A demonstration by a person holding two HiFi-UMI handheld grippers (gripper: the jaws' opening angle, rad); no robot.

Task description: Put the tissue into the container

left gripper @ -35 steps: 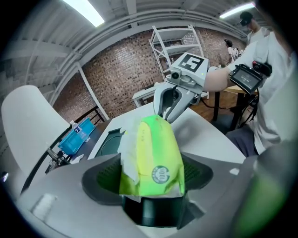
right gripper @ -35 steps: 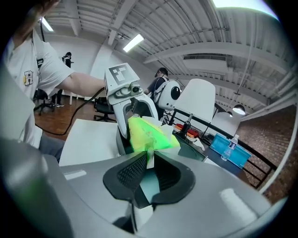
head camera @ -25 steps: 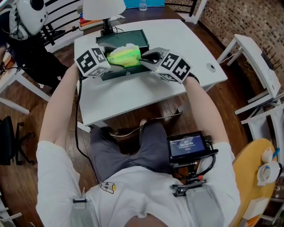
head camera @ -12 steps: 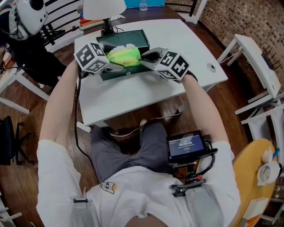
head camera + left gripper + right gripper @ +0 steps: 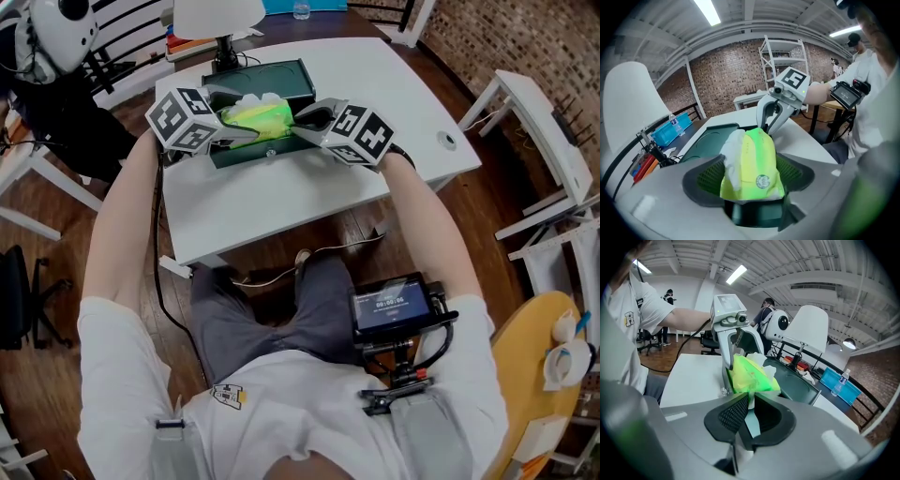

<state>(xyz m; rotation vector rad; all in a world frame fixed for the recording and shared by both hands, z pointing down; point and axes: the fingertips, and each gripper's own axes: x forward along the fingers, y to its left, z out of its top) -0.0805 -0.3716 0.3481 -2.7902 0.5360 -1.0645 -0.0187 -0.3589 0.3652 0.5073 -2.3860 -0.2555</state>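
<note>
On the white table, listed left to right.

1. Left gripper: marker cube toward the table's left side. Its jaws are closing, one on each flank of the tissue pack, with the green mesh pads against the wrapper.
2. Tissue pack: lime-green wrapper, white tissue showing at one corner. It is held lengthwise between the two grippers, over the dark green container. Whether it touches the container's floor cannot be told.
3. Right gripper: jaws closing, nearly together, pinching the pack's flat sealed end.
4. Lamp: white shade, standing just behind the container's far rim.
</note>
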